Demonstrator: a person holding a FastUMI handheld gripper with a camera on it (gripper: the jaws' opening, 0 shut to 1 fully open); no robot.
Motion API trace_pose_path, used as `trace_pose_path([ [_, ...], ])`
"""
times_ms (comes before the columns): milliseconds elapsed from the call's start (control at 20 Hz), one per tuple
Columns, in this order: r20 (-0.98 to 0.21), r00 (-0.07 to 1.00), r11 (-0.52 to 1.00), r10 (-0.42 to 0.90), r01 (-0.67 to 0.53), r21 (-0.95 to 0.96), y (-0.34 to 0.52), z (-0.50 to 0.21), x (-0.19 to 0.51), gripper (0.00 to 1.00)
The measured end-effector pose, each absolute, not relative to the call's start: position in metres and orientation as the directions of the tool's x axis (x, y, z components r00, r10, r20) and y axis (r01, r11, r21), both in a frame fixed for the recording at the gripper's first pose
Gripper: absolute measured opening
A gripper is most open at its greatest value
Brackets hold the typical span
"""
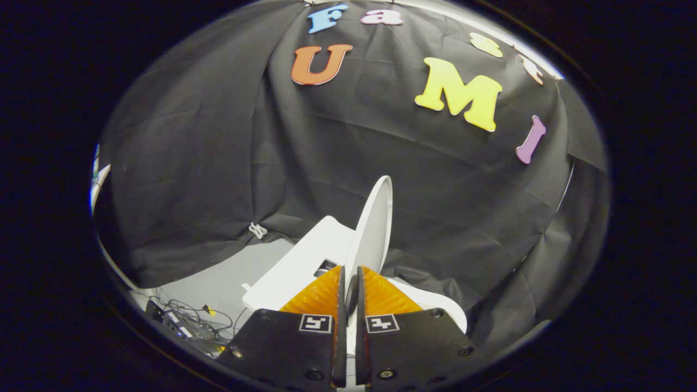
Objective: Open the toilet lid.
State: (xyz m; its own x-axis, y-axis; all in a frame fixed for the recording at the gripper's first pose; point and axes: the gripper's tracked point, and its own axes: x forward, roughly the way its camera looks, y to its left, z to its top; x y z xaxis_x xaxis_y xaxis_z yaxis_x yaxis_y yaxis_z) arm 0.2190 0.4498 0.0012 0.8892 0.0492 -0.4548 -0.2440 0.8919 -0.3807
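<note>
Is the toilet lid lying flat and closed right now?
No. The toilet lid stands raised, nearly upright, and its edge runs down between the fingers of the tool, which are closed on it.

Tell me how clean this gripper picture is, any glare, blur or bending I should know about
Gripper view: strong fisheye bending, so the booth cloth bulges like a dome; focus is sharp on the raised toilet lid and on the gripper, whose fingers sit nearly closed around the lid's lower edge; the white lid is bright but not blown out; the cables on the floor lie in dimmer light.
</note>
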Motion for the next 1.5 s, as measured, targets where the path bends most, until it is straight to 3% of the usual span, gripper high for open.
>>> trace_pose_path([
  [150,-0.462,0.885,0.906,0.056,-0.24,-0.348,0.439,0.003,0.216,0.1],
  [300,-0.473,0.876,0.919,0.098,-0.262,-0.295,0.43,0.008,0.209,0.18],
  [550,-0.473,0.856,0.927,0.209,-0.327,-0.182,0.423,0.009,0.193,0.24],
  [850,-0.434,0.848,0.887,0.304,-0.418,-0.196,0.414,0.015,0.164,0.4],
  [1150,-0.396,0.881,0.923,0.26,-0.347,-0.167,0.338,0.015,0.143,0.57],
  [1200,-0.389,0.884,0.93,0.258,-0.336,-0.147,0.323,0.016,0.14,0.69],
  [1350,-0.371,0.901,0.954,0.222,-0.279,-0.107,0.274,0.016,0.135,0.83],
  [1500,-0.353,0.918,0.969,0.18,-0.228,-0.1,0.231,0.013,0.127,0.87],
])
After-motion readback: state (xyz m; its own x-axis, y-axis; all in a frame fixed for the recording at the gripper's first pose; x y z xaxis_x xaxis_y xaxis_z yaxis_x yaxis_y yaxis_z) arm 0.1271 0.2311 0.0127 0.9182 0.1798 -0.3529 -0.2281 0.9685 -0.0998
